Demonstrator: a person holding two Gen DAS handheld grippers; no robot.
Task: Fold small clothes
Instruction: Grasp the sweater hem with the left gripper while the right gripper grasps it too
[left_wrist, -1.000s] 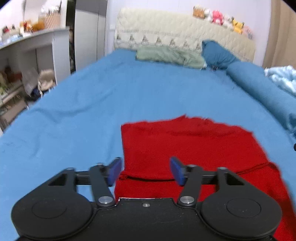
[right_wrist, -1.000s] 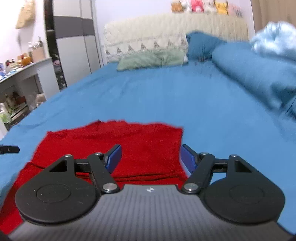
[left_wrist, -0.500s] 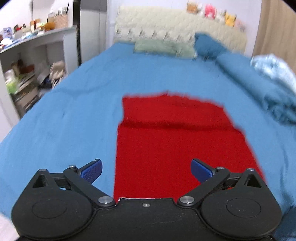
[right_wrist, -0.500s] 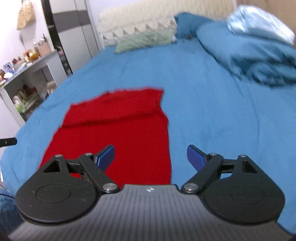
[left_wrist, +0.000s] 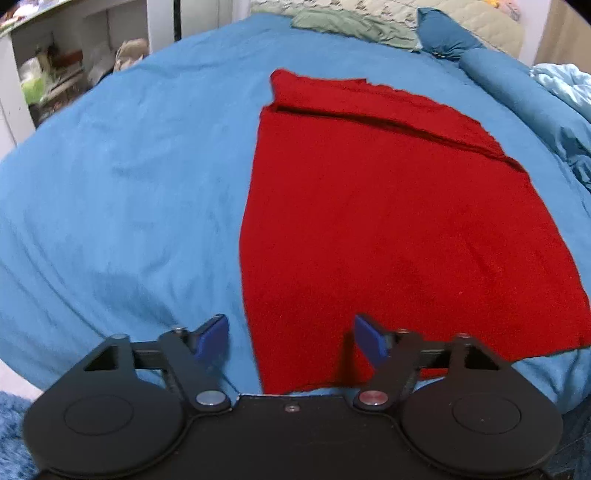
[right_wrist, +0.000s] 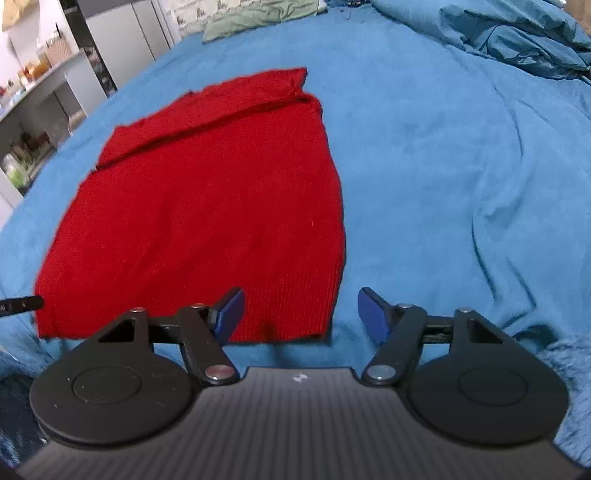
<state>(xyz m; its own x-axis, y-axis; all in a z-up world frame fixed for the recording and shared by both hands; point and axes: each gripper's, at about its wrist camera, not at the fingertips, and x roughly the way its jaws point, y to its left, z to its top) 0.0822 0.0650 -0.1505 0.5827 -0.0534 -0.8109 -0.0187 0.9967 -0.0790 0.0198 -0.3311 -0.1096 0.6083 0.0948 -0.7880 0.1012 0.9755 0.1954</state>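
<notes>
A red knitted garment (left_wrist: 391, 221) lies flat on the blue bedsheet (left_wrist: 129, 177), with a folded band across its far end. My left gripper (left_wrist: 291, 339) is open and empty, hovering over the garment's near left corner. The garment also shows in the right wrist view (right_wrist: 207, 199). My right gripper (right_wrist: 301, 314) is open and empty over the garment's near right corner, its left finger above the hem and its right finger above bare bedsheet (right_wrist: 461, 155).
A rolled blue duvet (left_wrist: 524, 92) and a light blue blanket (left_wrist: 565, 81) lie along the bed's right side. Pillows (left_wrist: 351, 26) sit at the headboard. Shelves (left_wrist: 55, 74) stand left of the bed. The left gripper's tip (right_wrist: 18, 304) shows at the right view's left edge.
Both grippers pulled back from the far fold to the garment's near hem and tilted downward. The garment now lies with its far end folded over.
</notes>
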